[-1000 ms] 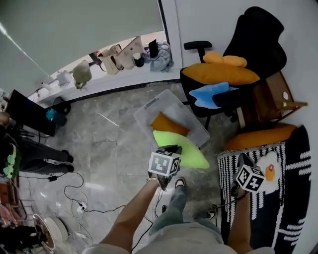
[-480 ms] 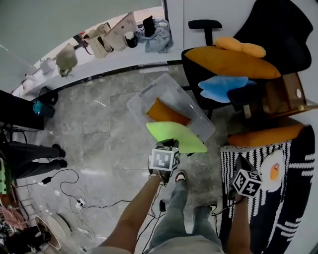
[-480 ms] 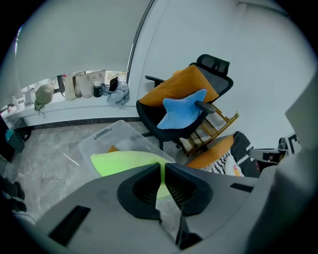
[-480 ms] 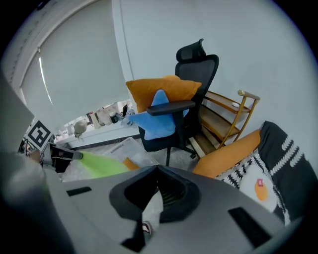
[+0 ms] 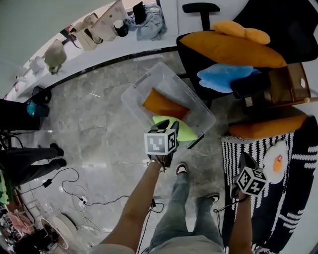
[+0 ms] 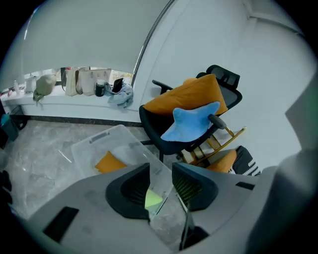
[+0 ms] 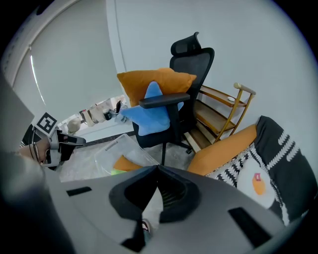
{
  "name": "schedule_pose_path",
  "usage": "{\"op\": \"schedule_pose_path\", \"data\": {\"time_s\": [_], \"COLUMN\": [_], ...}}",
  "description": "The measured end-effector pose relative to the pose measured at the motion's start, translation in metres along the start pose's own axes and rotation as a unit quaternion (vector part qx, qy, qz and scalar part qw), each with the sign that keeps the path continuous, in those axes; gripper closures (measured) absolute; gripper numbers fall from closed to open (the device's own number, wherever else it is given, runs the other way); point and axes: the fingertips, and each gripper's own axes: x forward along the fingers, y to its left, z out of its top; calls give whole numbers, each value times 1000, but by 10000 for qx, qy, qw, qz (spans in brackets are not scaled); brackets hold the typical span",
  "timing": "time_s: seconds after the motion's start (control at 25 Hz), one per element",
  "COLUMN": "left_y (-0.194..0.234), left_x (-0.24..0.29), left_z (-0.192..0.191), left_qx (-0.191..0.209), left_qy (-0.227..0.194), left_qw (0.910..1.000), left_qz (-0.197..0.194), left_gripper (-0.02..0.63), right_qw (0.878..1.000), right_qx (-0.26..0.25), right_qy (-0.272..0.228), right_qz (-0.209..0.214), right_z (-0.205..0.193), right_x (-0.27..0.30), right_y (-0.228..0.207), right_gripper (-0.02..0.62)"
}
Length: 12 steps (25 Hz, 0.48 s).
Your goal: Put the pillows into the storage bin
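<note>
The clear storage bin (image 5: pixel 133 97) stands on the floor with an orange pillow (image 5: pixel 163 105) and a green pillow (image 5: pixel 183 130) inside it. My left gripper (image 5: pixel 170 130) hangs over the bin's near rim; its jaws have just been opening and stand apart. In the left gripper view a green pillow corner (image 6: pixel 153 199) shows low in the gap of the left gripper (image 6: pixel 160 181), with no pad pressing on it. My right gripper (image 5: pixel 243 161) is shut and empty above the striped rug, right of the bin. Its tips meet in the right gripper view (image 7: pixel 158 171).
An office chair (image 5: pixel 196 10) behind the bin carries a big orange pillow (image 5: pixel 223 49) and a blue star pillow (image 5: pixel 221 77). A wooden rack (image 5: pixel 285 87), another orange pillow (image 5: pixel 268 128) and an egg-print cushion (image 5: pixel 276 158) lie right. Cables (image 5: pixel 74 198) trail at left.
The left gripper came down and forward with the green pillow, then opened; the pillow now lies in the bin. The right gripper sank a little.
</note>
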Motion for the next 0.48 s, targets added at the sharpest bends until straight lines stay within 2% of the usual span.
{"op": "schedule_pose_path", "data": {"time_s": [0.28, 0.48], "left_y": [5, 0], "left_x": [-1, -10], "left_z": [-9, -22], "left_qx": [146, 209], "left_qy": [14, 242], "left_qw": [9999, 9994], "left_qz": [18, 123], "left_gripper": [472, 472], "right_qw": [10000, 9998], "right_qx": [58, 159], "right_qy": [-26, -66], "right_qz": [9, -33], "right_z": [-10, -13], "right_x": [-15, -21], "right_y": [5, -3], "right_gripper": [594, 594]}}
